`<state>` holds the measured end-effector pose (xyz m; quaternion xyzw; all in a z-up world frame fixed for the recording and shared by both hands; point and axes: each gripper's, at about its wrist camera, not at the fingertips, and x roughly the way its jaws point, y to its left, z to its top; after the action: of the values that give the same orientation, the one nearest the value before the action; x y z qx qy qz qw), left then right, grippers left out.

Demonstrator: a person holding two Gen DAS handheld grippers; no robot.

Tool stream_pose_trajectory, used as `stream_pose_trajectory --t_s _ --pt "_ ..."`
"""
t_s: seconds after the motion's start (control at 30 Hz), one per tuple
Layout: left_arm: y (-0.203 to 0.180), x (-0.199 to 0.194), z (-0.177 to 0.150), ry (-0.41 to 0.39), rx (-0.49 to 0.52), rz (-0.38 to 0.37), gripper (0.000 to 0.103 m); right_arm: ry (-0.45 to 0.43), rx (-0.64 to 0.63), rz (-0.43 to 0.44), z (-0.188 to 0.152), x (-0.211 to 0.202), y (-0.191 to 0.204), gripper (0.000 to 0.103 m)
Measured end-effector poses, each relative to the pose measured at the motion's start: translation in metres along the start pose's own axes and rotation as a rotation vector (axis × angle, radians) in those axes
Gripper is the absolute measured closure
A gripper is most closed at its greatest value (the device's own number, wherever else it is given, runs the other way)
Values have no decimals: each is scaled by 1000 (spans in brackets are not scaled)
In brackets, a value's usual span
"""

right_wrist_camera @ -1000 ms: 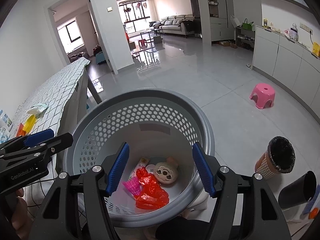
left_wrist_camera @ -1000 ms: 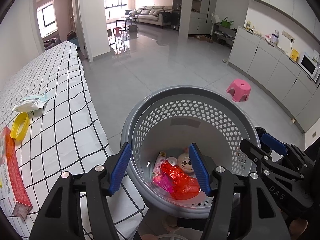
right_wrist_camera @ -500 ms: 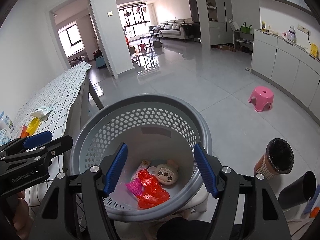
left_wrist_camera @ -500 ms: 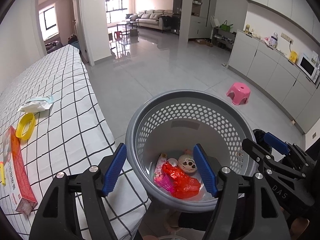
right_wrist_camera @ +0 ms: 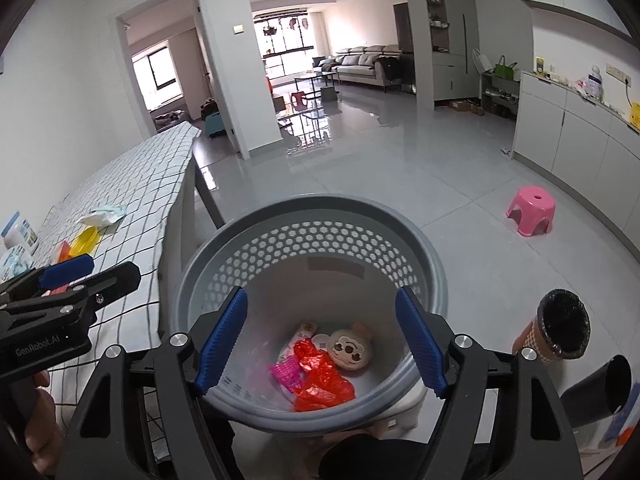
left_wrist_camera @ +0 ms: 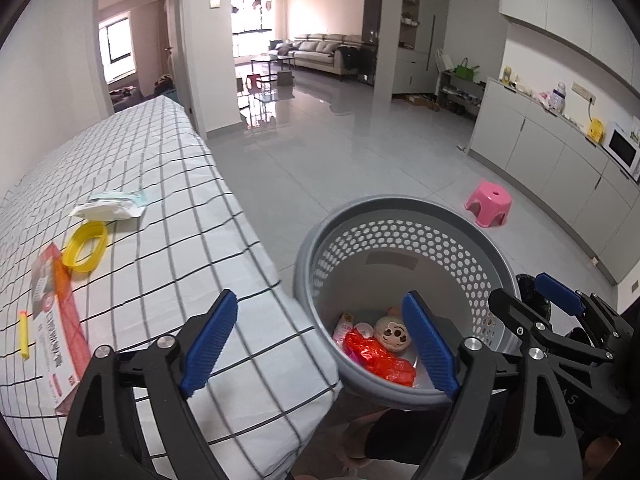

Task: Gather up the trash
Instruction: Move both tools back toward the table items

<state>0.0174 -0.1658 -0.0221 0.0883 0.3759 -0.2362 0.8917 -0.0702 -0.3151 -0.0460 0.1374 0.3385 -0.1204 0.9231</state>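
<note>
Grey perforated basket (right_wrist_camera: 312, 216) holds red wrapper (right_wrist_camera: 320, 380), doll face (right_wrist_camera: 350, 348).

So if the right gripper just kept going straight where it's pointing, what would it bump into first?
Probably the grey basket. The right gripper, open and empty, points down into it, so it would likely reach the red plastic bag lying on the bottom first. Depth is hard to judge here.
</note>
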Motion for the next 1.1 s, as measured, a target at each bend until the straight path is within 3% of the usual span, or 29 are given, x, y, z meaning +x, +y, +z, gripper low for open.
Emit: stream_pose_trajectory --t_s 0.67,1.1 --pt "77 -43 -14 -64 -129 153 12 -19 -139 123 10 2 72 23" --pt "136 -58 -34 -62 -236 253 10 8 -222 213 9 16 122 23"
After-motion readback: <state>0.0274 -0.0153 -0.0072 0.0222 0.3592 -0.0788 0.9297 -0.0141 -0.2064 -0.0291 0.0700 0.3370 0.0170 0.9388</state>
